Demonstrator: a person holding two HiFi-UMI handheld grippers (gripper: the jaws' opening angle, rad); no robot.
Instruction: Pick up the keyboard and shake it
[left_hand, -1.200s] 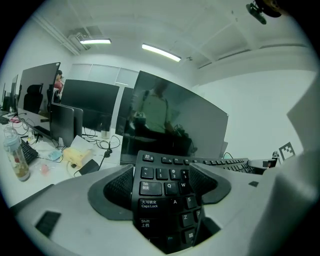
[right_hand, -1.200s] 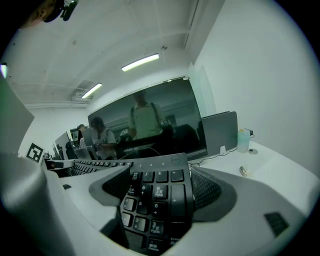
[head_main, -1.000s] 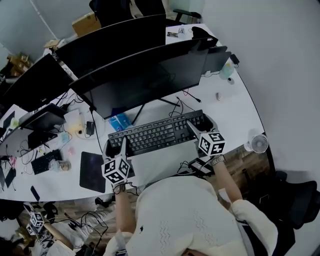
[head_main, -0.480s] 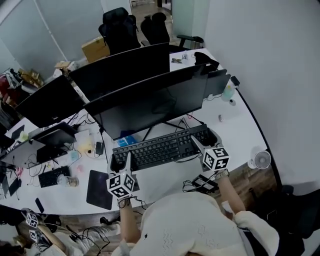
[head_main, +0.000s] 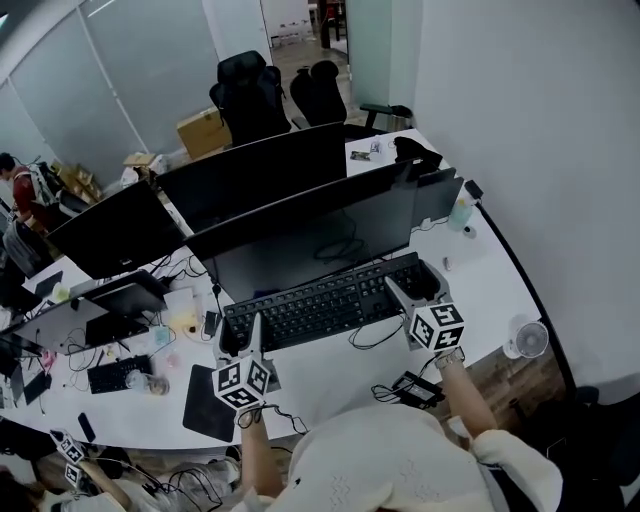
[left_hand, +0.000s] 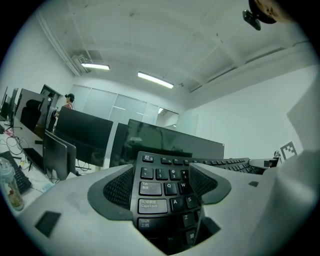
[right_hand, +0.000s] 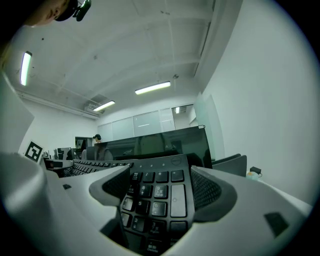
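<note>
Holding keyboard (head_main: 325, 303) by both ends, roughly level, just in front of the near monitor (head_main: 310, 235). Looks lifted clear of the white worktop (head_main: 480, 280). Left gripper (head_main: 250, 335): jaws clamped on the Tab/Caps Lock end. Right gripper (head_main: 403, 295): jaws clamped on the numpad end. Keyboard cable (head_main: 375, 335) looping loose underneath. Black mouse pad (head_main: 200, 405) flat on worktop beside left gripper. Small fan (head_main: 530, 340) at worktop's right edge, well apart.
</note>
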